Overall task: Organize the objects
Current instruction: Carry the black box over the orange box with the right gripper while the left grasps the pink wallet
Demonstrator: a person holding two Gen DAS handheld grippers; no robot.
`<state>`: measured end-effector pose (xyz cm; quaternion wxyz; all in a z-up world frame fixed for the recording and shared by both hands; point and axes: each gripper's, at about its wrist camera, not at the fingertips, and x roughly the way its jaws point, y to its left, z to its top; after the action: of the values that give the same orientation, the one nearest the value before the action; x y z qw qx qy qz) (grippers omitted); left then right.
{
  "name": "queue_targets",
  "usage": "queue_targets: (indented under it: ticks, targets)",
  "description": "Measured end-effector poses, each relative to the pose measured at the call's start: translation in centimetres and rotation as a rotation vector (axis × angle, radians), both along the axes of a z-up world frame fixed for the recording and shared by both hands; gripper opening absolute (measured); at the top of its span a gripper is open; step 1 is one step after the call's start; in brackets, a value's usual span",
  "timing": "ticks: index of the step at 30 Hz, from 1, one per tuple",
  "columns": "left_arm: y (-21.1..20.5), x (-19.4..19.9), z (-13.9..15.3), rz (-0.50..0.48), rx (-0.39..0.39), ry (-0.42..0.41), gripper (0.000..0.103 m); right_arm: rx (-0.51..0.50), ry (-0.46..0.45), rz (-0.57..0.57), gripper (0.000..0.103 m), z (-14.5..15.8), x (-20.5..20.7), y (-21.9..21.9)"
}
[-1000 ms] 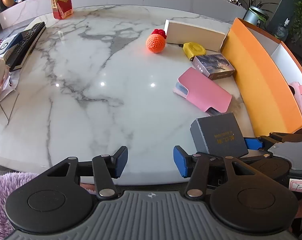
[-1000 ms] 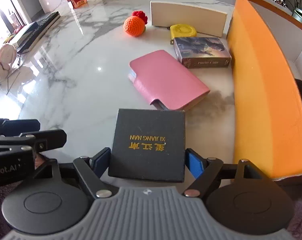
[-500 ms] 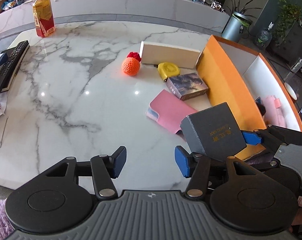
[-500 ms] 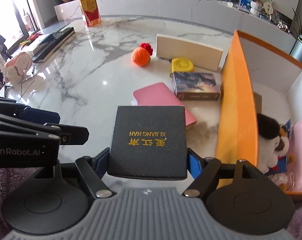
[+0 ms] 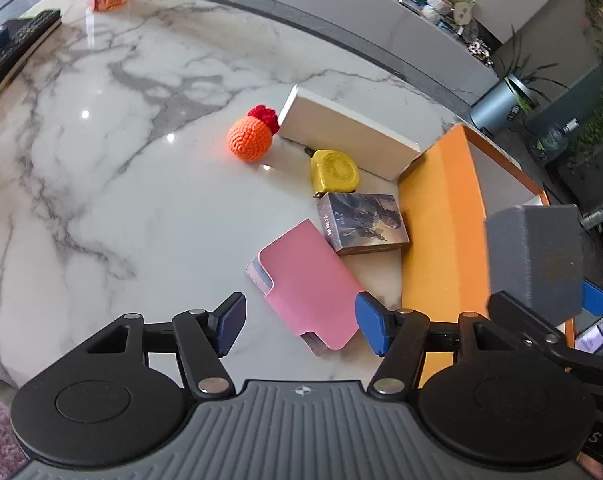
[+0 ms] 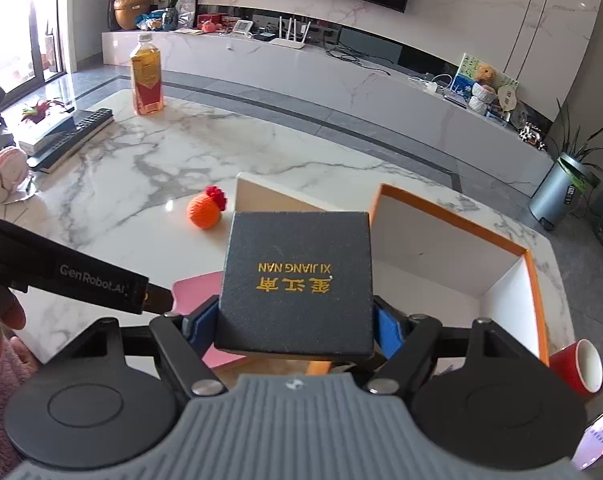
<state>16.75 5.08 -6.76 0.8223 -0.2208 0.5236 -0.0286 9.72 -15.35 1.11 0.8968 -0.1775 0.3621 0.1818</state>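
My right gripper (image 6: 297,328) is shut on a dark grey box with gold lettering (image 6: 297,280), held in the air above the near edge of the orange storage box (image 6: 535,280). The grey box also shows in the left wrist view (image 5: 537,256), over the orange box's wall (image 5: 441,232). My left gripper (image 5: 299,328) is open and empty above the pink case (image 5: 309,284). On the marble table (image 5: 121,184) lie a card box (image 5: 361,222), a yellow tape measure (image 5: 334,171), an orange knitted ball (image 5: 249,138) and a cream box (image 5: 345,138).
A tea bottle (image 6: 146,76) stands at the far left of the table. A remote and a book (image 6: 67,136) lie at the left edge, beside a pink-white pouch (image 6: 3,174). A red cup (image 6: 577,366) stands right of the orange box.
My right gripper has lifted the grey box higher and carried it right, over the orange box's edge. My left gripper has moved forward over the pink case and stays open.
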Motion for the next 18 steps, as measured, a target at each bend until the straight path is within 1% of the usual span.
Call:
queue_targets:
  ticks: [2, 6, 11, 14, 15, 16, 18]
  targets:
    - [0.1, 0.5, -1.2, 0.037, -0.031, 0.021, 0.083, -0.008, 0.001, -0.024, 0.078, 0.1, 1.1, -1.2]
    - [0.3, 1.3, -3.2, 0.088, -0.072, 0.073, 0.084, -0.019, 0.031, -0.080, 0.078, -0.3, 3.4, -3.5]
    - [0.1, 2.2, -4.9, 0.130, -0.127, 0.102, 0.087, -0.014, 0.077, -0.125, 0.078, -1.6, 5.3, -5.4]
    - [-0.6, 3.0, -5.8, 0.143, -0.141, 0.126, 0.087, -0.002, 0.110, -0.130, 0.078, -2.6, 6.0, -5.8]
    - [-1.0, 3.3, -6.1, 0.135, -0.134, 0.142, 0.087, 0.005, 0.124, -0.129, 0.078, -3.0, 6.1, -5.9]
    - [-1.3, 3.4, -6.2, 0.124, -0.128, 0.139, 0.089, 0.011, 0.136, -0.128, 0.078, -3.4, 6.2, -5.9]
    - [-2.1, 3.5, -6.0, 0.116, -0.095, 0.139, 0.090, 0.020, 0.158, -0.130, 0.078, -3.9, 6.5, -6.2]
